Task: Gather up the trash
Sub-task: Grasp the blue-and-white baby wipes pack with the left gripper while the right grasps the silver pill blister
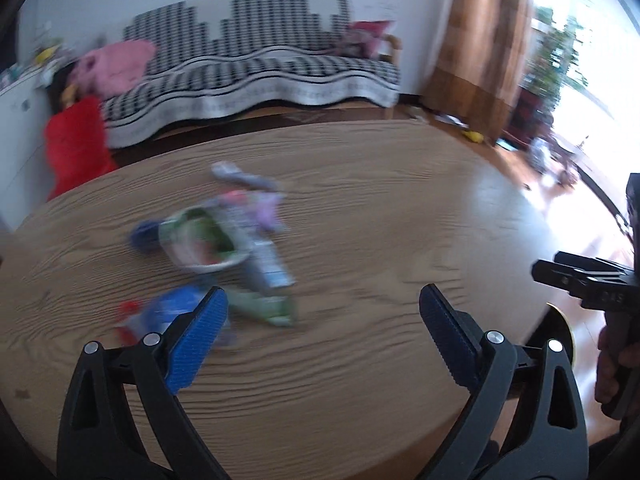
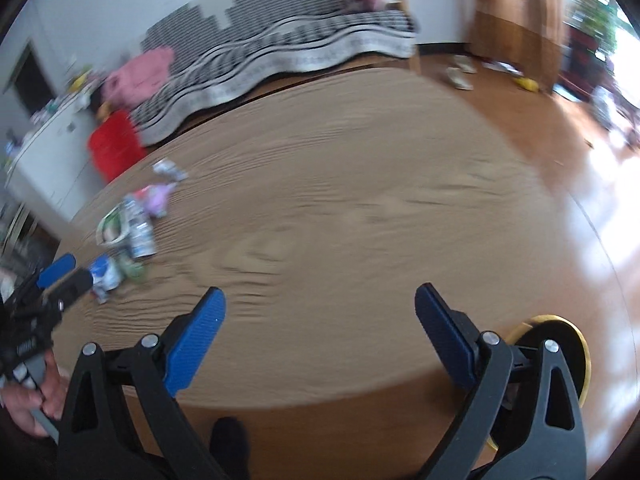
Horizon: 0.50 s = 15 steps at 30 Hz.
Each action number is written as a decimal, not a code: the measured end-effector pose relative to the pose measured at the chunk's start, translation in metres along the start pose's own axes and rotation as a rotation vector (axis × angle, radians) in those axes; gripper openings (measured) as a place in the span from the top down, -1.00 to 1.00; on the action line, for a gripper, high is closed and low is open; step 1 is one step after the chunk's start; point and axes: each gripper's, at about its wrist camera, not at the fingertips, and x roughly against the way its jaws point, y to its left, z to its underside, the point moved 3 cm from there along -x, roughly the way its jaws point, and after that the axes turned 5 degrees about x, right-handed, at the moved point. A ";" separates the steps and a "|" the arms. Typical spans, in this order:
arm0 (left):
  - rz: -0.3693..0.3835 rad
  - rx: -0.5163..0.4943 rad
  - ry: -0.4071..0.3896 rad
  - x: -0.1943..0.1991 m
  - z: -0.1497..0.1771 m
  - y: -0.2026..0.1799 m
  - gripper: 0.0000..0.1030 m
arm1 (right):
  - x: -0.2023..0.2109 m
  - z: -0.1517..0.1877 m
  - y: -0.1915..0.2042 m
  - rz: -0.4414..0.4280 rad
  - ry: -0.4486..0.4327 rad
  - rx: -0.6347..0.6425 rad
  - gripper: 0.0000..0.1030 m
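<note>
Left tool [image 1: 323, 308] spread wide, empty, over wooden worktop [image 1: 380, 208]. Its left finger hides part of a blue wrapper [image 1: 168, 310]. Beyond it, the trash pile [image 1: 224, 236] lies blurred; single pieces are hard to separate. Right tool [image 2: 320, 310] also wide, empty, well apart from pile. Striped sofa [image 1: 256, 68] at back.

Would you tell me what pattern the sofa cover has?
Black-and-white checks on the sofa cover, clearest in the left wrist view.

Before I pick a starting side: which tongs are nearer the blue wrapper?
Left. The left tongs hang open right over the blue wrapper, one pad beside it. The right tongs are open over bare table, with the wrapper well off to their left.
</note>
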 end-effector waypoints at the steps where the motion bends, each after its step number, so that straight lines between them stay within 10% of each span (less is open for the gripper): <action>1: -0.032 0.017 0.000 0.002 0.001 0.025 -0.82 | -0.010 -0.003 0.016 -0.015 0.008 0.021 -0.79; 7: -0.118 0.085 0.028 -0.002 0.013 0.110 -0.82 | -0.060 -0.013 0.102 -0.077 0.063 0.138 -0.79; 15: -0.070 -0.042 0.067 -0.040 0.014 0.103 -0.82 | -0.097 -0.018 0.143 -0.113 0.099 0.171 -0.79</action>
